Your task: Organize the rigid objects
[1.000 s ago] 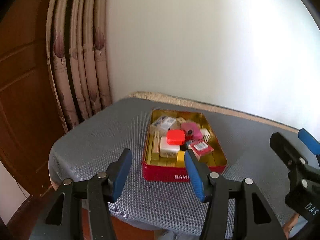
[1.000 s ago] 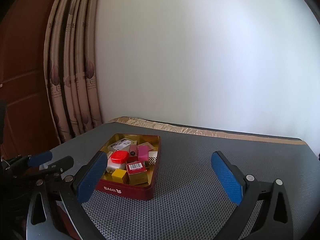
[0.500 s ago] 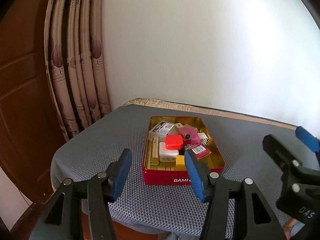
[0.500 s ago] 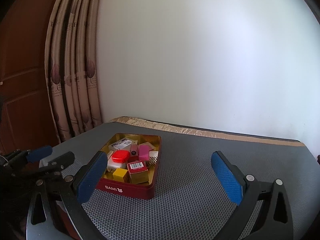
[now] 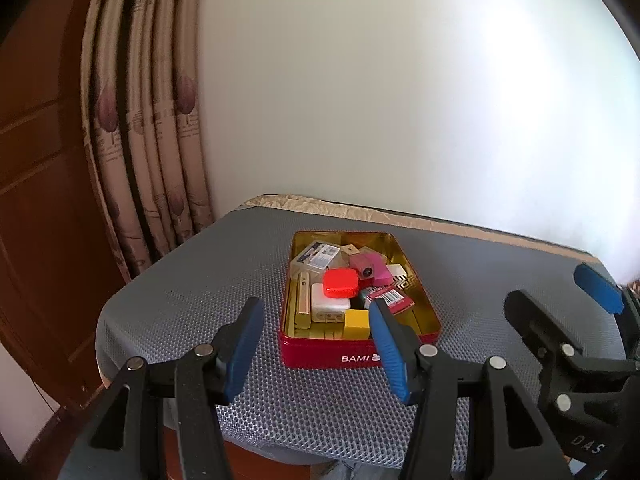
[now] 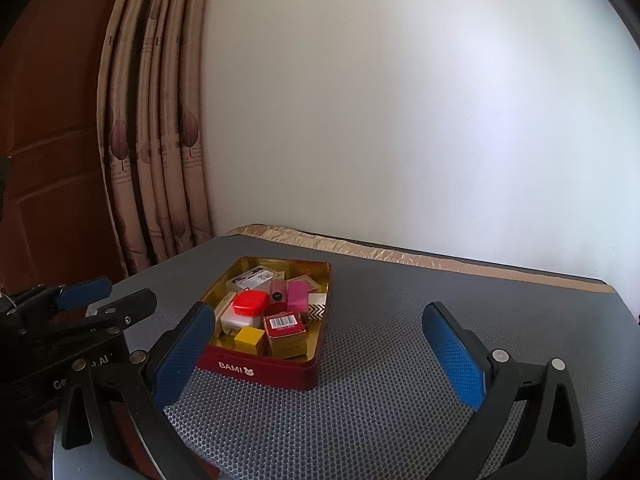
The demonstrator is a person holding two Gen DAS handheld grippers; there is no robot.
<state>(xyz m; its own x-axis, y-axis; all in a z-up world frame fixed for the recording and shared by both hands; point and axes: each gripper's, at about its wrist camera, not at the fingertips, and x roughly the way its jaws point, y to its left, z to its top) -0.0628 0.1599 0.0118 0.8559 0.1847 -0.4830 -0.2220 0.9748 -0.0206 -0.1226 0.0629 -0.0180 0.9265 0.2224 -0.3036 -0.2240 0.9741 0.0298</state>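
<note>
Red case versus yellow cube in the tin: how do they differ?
The red case is flat with rounded corners; the yellow cube is blocky and sharp-edged. The case sits atop other items mid-tin; the cube sits lower, near the front wall. Both lie inside the tin, untouched by either tool.

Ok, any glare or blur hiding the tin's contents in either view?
Left wrist view: wall blown out at right, tin sharp, left gripper partly covers its front. Right wrist view: even light, tin and right gripper sharp; both bend at the edges.
</note>
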